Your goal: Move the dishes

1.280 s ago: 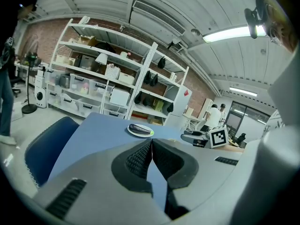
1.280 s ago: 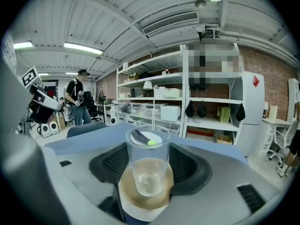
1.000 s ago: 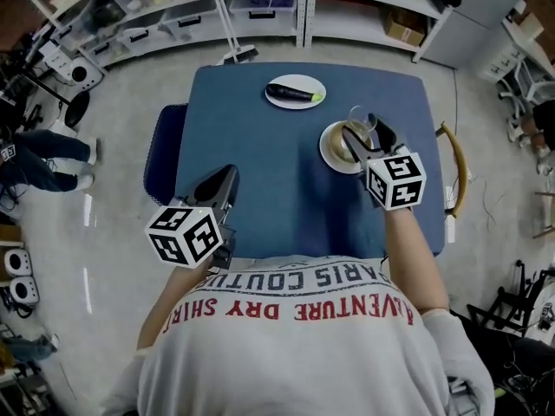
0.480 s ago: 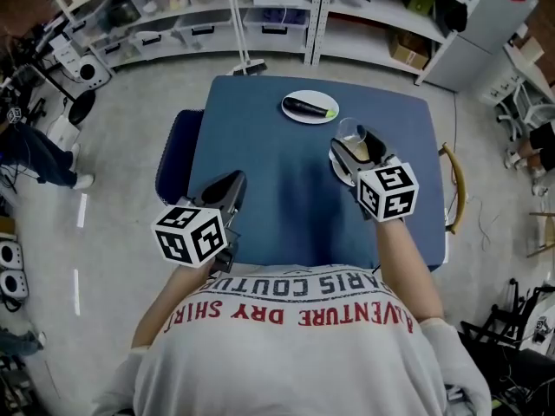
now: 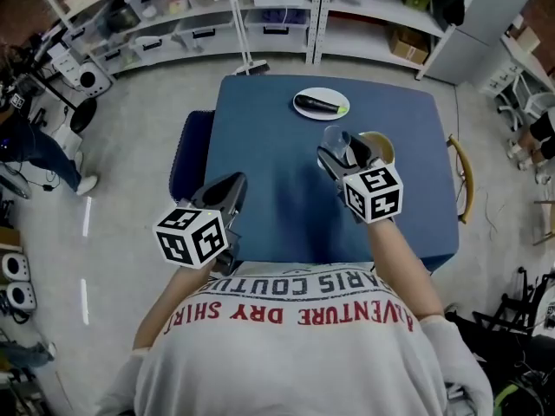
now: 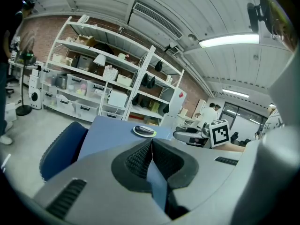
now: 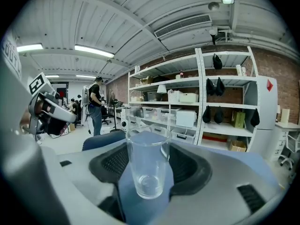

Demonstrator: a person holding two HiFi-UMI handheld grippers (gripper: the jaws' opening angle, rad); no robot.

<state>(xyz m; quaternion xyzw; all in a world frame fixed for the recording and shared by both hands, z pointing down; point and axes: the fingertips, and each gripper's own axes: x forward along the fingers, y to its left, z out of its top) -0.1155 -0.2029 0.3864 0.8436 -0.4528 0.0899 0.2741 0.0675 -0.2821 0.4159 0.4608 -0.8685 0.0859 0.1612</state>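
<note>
i see a clear, smooth glass tumbler point(image 7: 149, 165) shining between the ribbed black, rubbery pads point(image 7: 114, 162) of my right gripper point(image 7: 149, 158), whose shell is matt grey plastic. the left gripper point(image 6: 151, 146) has the same matt grey shell and dark textured pads point(image 6: 137, 161). below, the tabletop point(image 5: 269, 146) looks matt blue; a glossy white plate point(image 5: 323, 94) carries a shiny dark eggplant point(image 5: 319, 105). the chair point(image 5: 192, 150) looks cloth-covered.

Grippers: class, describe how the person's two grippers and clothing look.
The left gripper and right gripper have grey bodies, black ribbed jaw pads, each with a white cube bearing black square markers. The person wears a short-sleeved white T-shirt with red and dark lettering.
</note>
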